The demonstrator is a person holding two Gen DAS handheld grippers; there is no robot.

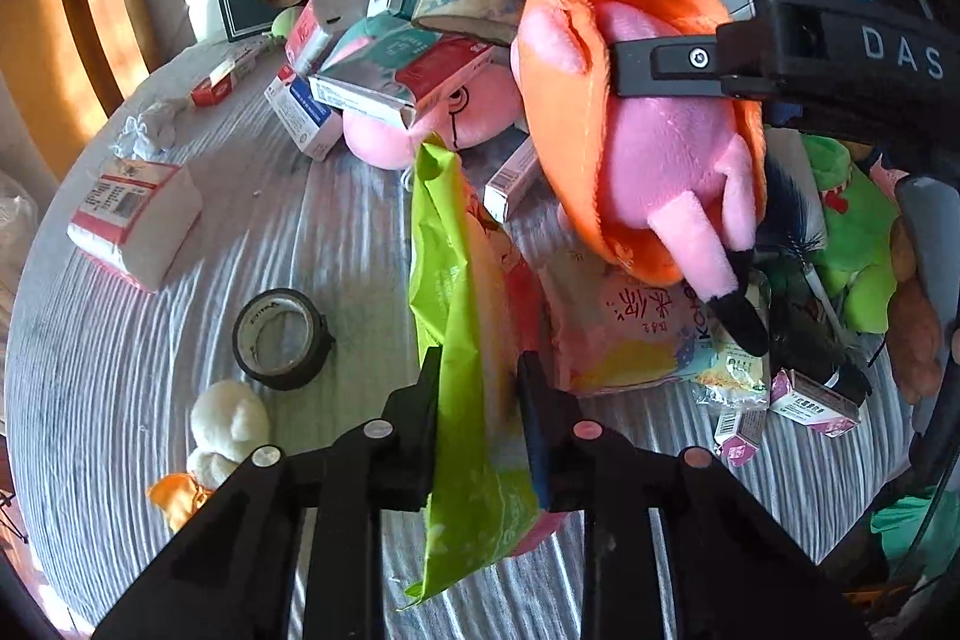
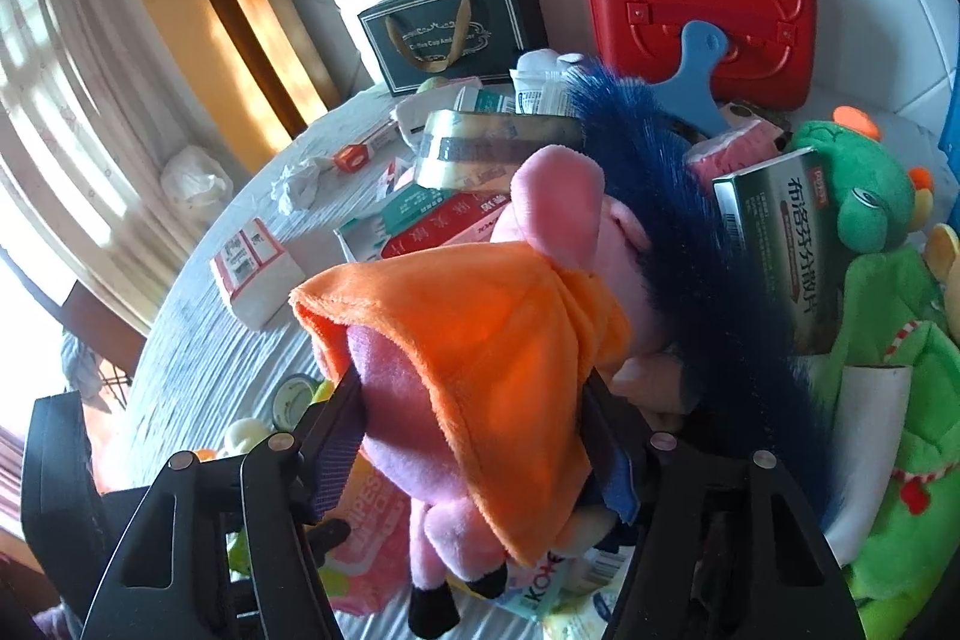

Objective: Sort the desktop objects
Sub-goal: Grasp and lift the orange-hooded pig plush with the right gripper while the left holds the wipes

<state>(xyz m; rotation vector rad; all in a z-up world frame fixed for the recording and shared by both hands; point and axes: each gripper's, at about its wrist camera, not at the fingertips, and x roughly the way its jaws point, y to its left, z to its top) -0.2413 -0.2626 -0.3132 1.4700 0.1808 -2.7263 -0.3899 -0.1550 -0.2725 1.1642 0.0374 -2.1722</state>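
Cluttered table [image 1: 180, 280] — pouch [image 1: 456, 340] in left claw [image 1: 480, 388]

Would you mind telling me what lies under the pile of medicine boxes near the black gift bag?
A pink plush toy lies under the medicine boxes, with a tape roll on top. The boxes cover most of the toy, so its shape cannot be seen.

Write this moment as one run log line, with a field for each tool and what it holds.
left tool: shut on green packet | right tool: shut on pink pig plush, lifted | table: items unsorted
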